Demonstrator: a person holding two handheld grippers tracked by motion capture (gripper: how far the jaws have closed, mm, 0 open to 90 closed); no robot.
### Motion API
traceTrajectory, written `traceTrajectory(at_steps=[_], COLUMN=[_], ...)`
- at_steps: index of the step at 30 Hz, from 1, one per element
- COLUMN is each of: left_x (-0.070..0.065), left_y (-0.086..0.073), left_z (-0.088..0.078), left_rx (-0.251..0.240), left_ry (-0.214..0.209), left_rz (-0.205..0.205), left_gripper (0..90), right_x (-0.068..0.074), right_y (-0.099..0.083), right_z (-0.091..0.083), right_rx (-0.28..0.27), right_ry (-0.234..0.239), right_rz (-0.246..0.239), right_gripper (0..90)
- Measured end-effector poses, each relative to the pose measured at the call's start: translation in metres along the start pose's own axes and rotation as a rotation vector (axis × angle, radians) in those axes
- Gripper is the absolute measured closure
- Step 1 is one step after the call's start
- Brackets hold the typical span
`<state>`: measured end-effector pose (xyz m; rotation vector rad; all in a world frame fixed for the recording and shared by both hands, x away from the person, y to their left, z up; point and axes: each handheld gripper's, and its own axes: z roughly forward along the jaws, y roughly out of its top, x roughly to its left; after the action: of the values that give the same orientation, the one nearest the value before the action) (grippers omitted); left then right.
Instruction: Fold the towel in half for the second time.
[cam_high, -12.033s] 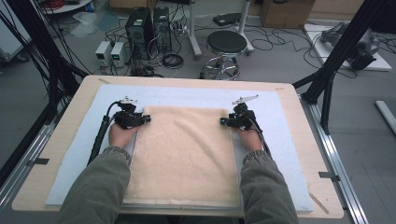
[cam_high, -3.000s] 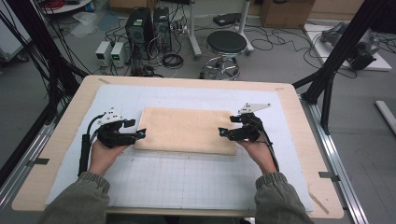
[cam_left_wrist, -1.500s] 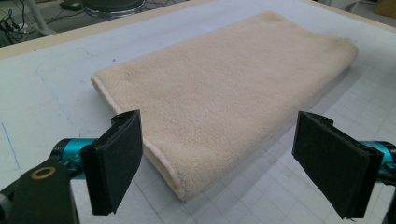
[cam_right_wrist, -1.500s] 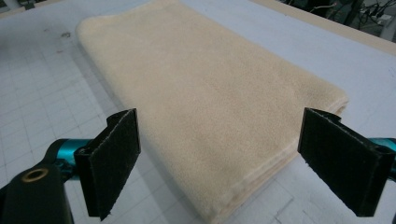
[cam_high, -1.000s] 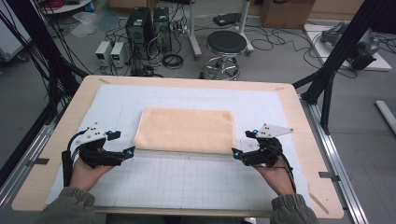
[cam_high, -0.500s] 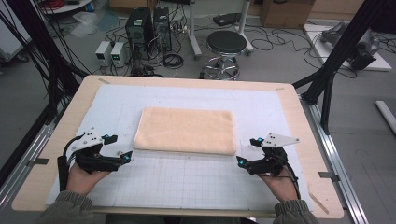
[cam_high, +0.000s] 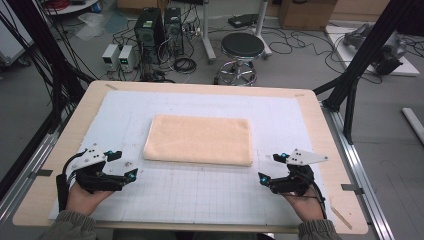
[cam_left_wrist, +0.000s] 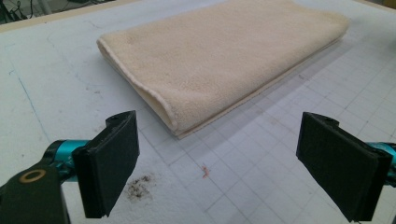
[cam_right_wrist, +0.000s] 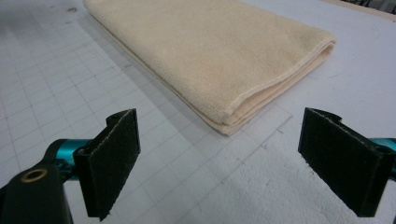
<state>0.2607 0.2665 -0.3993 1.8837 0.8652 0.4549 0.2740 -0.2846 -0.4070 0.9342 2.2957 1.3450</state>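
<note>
- Pulled back toward the person since the earlier pictures: both grippers, off the towel (cam_high: 199, 139) and down to the near part of the table (cam_high: 320, 130); folded in half since twelve seconds ago and now left lying by itself.
- Lies flat on the white grid mat (cam_high: 200, 195), ahead of both tools and between them, touching neither one.
- Sits low at the left, left gripper (cam_high: 125, 166), jaws spread wide with nothing between them; towel's near left corner just ahead of its pads.
- Sits low at the right, right gripper (cam_high: 268, 168), jaws spread wide too and holding nothing; towel's near right corner just ahead.
- Looks like a next fold is coming, so best to go for the two short ends at the same time.
- Slide one pad under the edge and keep the other pad on top, so both layers get caught.
- Squeeze only when both layers are between the pads, or the top layer may peel away alone.
- Lift both ends evenly and lay edge on edge, so the fold stays neat.
- Mind the small dark crumbs (cam_left_wrist: 138, 185) on the mat near the left tool; keep the cloth off them.
</note>
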Motion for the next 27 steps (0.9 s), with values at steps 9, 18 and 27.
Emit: traceTrajectory(at_steps=[9,18,27], left_x=[-0.002,-0.005,-0.01], left_y=[-0.007,-0.014,-0.021], left_z=[-0.006,-0.016,-0.026], left_rx=[0.005,0.003,0.012], left_ry=[0.0,0.016,0.022], left_rz=[-0.003,-0.002,0.014], left_gripper=[13.6,13.6,13.6], right_x=[0.003,0.005,0.012], right_y=[-0.007,-0.016,-0.023], right_z=[-0.011,-0.024,-0.03], right_rx=[-0.013,-0.025,-0.027], right_ry=[-0.014,-0.028,-0.021], right_rz=[-0.004,0.014,0.008], right_gripper=[12.1,12.1,12.1])
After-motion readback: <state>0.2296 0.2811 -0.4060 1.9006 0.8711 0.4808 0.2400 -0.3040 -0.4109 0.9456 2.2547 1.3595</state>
